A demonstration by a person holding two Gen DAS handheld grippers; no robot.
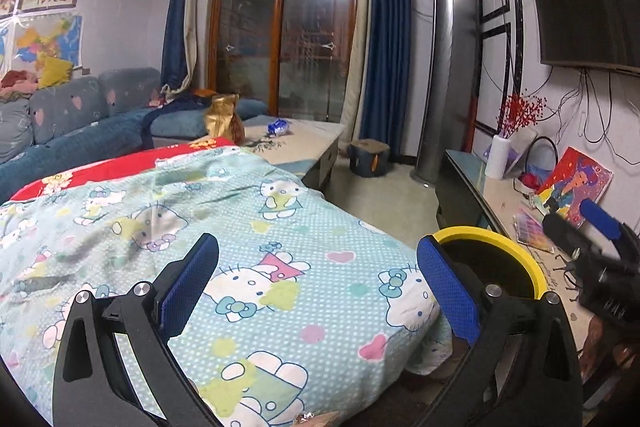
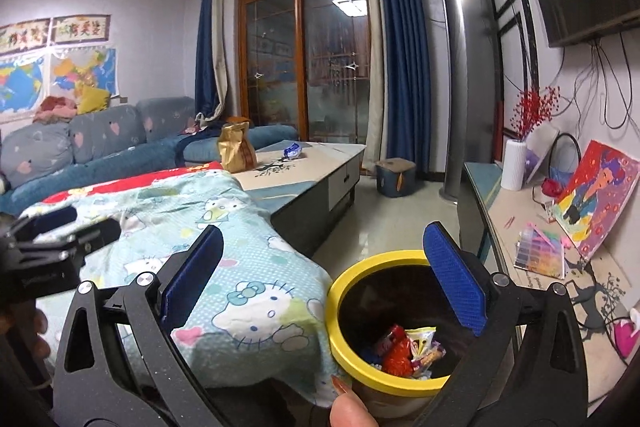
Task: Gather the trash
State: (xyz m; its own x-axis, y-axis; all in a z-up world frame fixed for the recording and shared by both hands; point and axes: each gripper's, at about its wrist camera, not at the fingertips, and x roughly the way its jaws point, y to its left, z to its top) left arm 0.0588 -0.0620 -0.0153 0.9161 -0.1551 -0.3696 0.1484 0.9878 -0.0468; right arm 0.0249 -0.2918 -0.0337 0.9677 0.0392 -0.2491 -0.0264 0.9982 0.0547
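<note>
Both grippers stand released with nothing between their blue pads. Right gripper (image 2: pixel 320 275) hangs over the near rim of the bin (image 2: pixel 360 263), a yellow-rimmed one on the floor just beside the near corner of the blanket (image 2: pixel 248 259); inside it lie bright wrappers (image 2: pixel 408 347), red and yellow. A fingertip (image 2: pixel 352 407) shows at the bottom edge. Left gripper (image 1: pixel 316 283) hovers above the cartoon-cat blanket, with the same bin at its right finger. Farther out, on the bare far part of the tabletop (image 2: pixel 320 163), a gold bag (image 2: pixel 236 147) stands upright at the blanket's far edge, and a blue-and-white wrapper (image 2: pixel 293 151) lies just beyond it, toward the glass doors (image 2: pixel 312 67).
</note>
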